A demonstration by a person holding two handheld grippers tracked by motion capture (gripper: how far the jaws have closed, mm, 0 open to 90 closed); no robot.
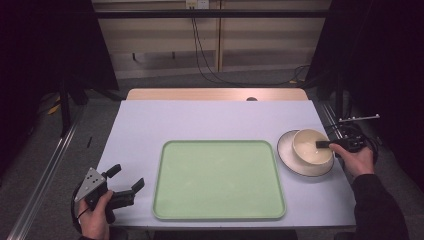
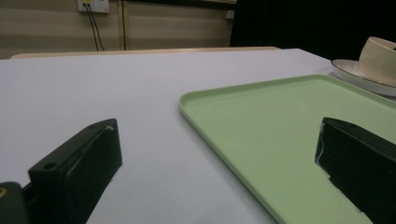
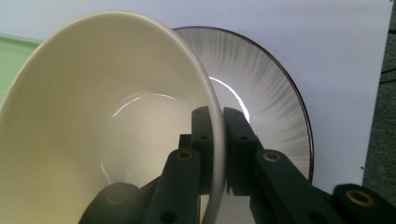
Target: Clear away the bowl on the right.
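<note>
Cream ceramic bowl (image 1: 312,146), tilted on the dark-rimmed plate (image 1: 286,150), just right of the green tray (image 1: 218,179). Clamped at its right rim by the right claw (image 3: 217,140), one jaw inside, one outside. Best lifted straight up first, kept level so the thin rim does not slip, and only then carried left over the tray's lip. Plate likely to shift if dragged against. Beyond the tray's left edge, left claw (image 1: 125,178) spread wide and empty, low over the pale desk (image 1: 200,120).
</note>
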